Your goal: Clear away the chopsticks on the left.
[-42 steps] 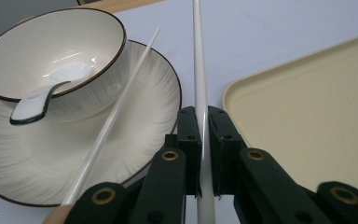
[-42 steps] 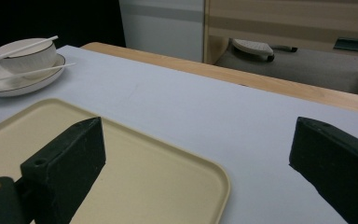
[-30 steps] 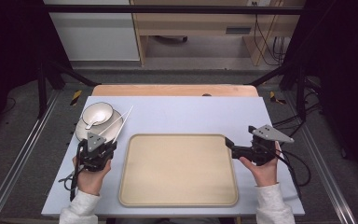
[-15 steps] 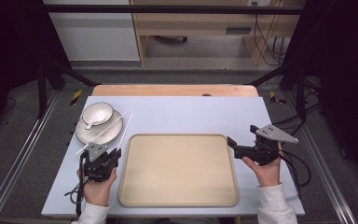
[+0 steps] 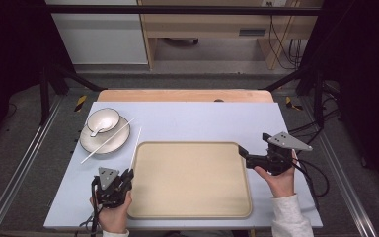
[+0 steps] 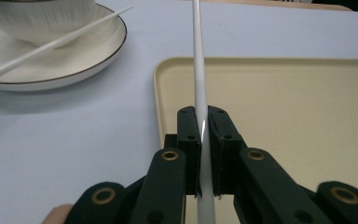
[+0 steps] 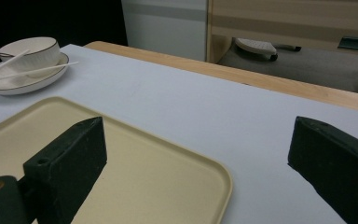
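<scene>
My left gripper is near the table's front left, at the left rim of the beige tray. It is shut on a white chopstick that points away along that rim. In the left gripper view the chopstick runs straight up from between the closed jaws of the gripper. A second chopstick lies across the white plate, which carries a bowl with a spoon in it. My right gripper hovers open at the tray's right edge, and in its own view the gripper has nothing between the jaws.
The table is covered with a pale blue mat, and a wooden strip runs along its far edge. Metal rails flank the table on both sides. The tray has nothing on it.
The left gripper has drawn back toward the person and slightly right, taking the held chopstick off the plate to the tray's left rim. The right gripper has stayed put.
</scene>
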Motion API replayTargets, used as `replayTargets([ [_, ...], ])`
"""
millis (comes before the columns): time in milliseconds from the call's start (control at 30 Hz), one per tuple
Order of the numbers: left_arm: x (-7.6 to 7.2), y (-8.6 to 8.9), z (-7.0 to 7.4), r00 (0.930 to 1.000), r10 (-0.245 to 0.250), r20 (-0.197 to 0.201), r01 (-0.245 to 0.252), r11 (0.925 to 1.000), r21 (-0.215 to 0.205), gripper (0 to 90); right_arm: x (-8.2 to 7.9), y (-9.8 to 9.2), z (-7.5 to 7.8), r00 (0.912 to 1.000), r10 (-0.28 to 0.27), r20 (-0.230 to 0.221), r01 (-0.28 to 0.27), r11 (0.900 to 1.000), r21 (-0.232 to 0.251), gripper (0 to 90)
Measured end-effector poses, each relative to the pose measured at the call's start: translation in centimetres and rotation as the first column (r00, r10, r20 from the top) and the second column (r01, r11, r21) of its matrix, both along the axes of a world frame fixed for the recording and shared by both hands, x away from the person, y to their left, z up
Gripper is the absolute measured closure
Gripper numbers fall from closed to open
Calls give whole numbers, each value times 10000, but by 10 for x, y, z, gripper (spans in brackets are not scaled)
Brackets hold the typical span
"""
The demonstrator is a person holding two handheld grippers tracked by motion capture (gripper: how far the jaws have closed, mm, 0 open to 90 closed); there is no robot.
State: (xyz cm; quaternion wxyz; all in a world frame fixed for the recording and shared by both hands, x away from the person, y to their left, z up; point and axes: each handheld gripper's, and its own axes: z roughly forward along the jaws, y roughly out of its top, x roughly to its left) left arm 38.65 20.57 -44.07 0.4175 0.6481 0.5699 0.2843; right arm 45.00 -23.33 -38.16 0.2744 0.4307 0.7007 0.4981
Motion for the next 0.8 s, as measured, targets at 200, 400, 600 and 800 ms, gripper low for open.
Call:
replayTargets([
  [200,-2,-9,-15,9999,51,-115,-51,10000,27,841,1,2,-2,10000,1,-39,-1,10000,-76,48],
  [400,1,-15,-28,9993,-12,-364,14,10000,49,841,3,5,-4,9999,76,-129,-79,9998,-193,50],
  [600,5,-20,-39,9978,7,-662,12,9996,294,842,4,5,-5,9998,89,-155,-93,9997,-219,51],
  [800,8,-20,-43,9965,33,-834,-2,9993,370,841,4,5,-5,9998,92,-147,-95,9997,-227,51],
])
